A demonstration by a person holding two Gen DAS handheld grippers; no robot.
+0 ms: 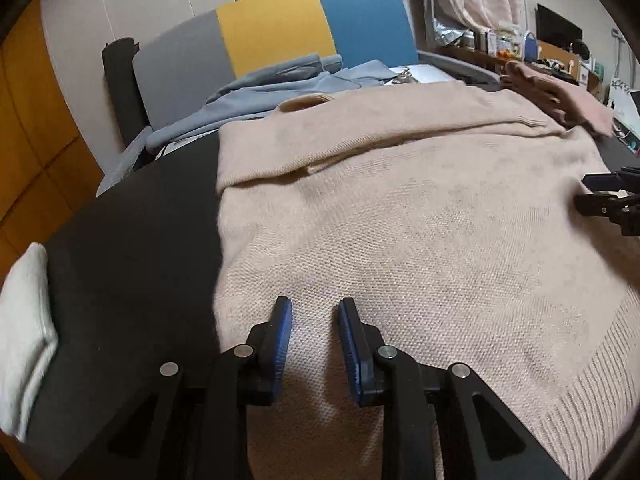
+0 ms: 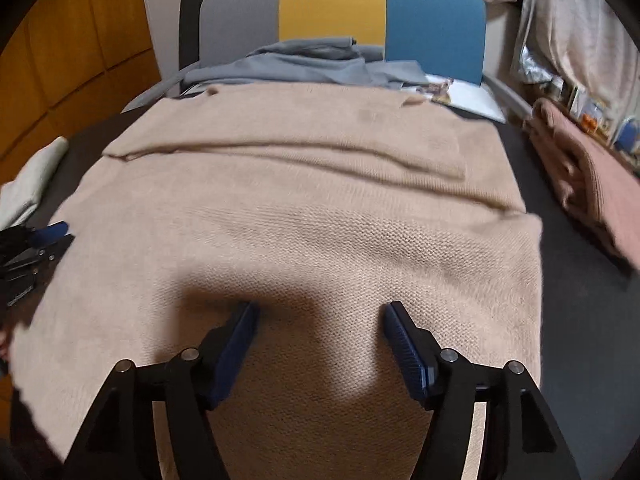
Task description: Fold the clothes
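A beige knit sweater (image 1: 420, 216) lies flat on a dark table, with its sleeves folded across the upper body; it also shows in the right wrist view (image 2: 320, 208). My left gripper (image 1: 315, 304) hovers over the sweater's lower left part, jaws a little apart and empty. My right gripper (image 2: 320, 308) is wide open and empty over the sweater's lower middle. Each gripper shows at the edge of the other's view: the right gripper (image 1: 608, 196) and the left gripper (image 2: 44, 240).
A blue-grey garment (image 2: 312, 64) lies behind the sweater against a grey, yellow and blue chair back (image 2: 332, 8). A folded pink garment (image 2: 592, 184) lies at the right. A white cloth (image 1: 24, 328) lies at the left on the dark table (image 1: 132, 248).
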